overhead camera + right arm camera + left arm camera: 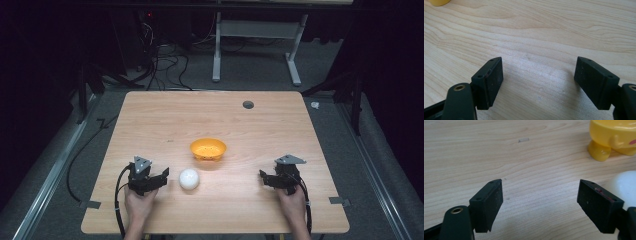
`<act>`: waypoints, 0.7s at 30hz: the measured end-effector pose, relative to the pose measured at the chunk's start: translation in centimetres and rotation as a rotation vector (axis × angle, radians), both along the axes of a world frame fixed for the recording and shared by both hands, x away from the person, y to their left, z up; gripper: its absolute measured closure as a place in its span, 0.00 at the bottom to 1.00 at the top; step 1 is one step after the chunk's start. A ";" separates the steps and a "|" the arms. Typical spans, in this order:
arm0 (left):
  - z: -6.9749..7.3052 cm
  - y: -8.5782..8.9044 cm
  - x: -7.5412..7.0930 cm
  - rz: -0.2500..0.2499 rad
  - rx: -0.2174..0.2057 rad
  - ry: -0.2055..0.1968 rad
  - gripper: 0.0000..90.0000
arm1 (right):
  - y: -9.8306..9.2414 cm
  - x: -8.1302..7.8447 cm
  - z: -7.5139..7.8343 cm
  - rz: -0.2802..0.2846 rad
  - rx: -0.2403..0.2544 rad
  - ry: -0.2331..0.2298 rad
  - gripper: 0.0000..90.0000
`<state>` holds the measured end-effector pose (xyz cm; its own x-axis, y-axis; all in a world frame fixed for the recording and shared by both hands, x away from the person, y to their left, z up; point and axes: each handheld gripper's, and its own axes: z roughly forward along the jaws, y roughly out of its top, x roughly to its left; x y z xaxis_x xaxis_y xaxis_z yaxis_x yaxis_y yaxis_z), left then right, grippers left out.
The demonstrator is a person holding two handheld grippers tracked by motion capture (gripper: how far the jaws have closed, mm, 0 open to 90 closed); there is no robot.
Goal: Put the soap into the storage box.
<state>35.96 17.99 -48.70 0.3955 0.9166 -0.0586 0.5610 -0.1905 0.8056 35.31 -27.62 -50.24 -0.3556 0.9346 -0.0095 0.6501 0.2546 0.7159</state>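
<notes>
A: Where's the smooth white round ball (189,178)?

B: On the pale wooden tabletop (250,130), just right of the left tool (163,176), near the small yellow plastic bowl (208,149). Both tools gape, empty; the right tool (263,176) sits well apart.

A: Risk?

B: A jaw nudging it could send it rolling.

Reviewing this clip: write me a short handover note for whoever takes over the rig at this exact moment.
Left gripper: open, holding nothing, low over the table, just left of the white ball.
Right gripper: open, holding nothing, near the table's right side, apart from both things.
Yellow bowl: upright, just beyond the ball; looks empty.
Done: nothing grasped yet.
Left: probably close on the ball with the left gripper and carry it to the bowl.
</notes>
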 end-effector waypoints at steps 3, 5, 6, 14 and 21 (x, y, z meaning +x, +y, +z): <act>0.5 0.0 -0.4 -0.011 -0.010 -0.022 0.23 | 0.0 0.0 0.0 -0.001 0.000 0.000 0.27; 0.8 -0.1 -0.6 -0.014 -0.016 -0.037 0.21 | 0.0 0.0 0.0 0.000 0.000 0.000 0.26; 1.0 -0.1 -0.7 -0.018 -0.022 -0.043 0.21 | 0.0 0.0 0.0 0.000 0.000 0.000 0.26; 2.4 -0.3 -1.3 -0.056 -0.077 -0.084 0.19 | 0.0 0.0 0.0 0.001 -0.001 0.001 0.26; 3.2 -1.2 -1.9 -0.134 -0.110 -0.096 0.18 | 0.0 0.0 0.0 0.002 -0.001 0.001 0.26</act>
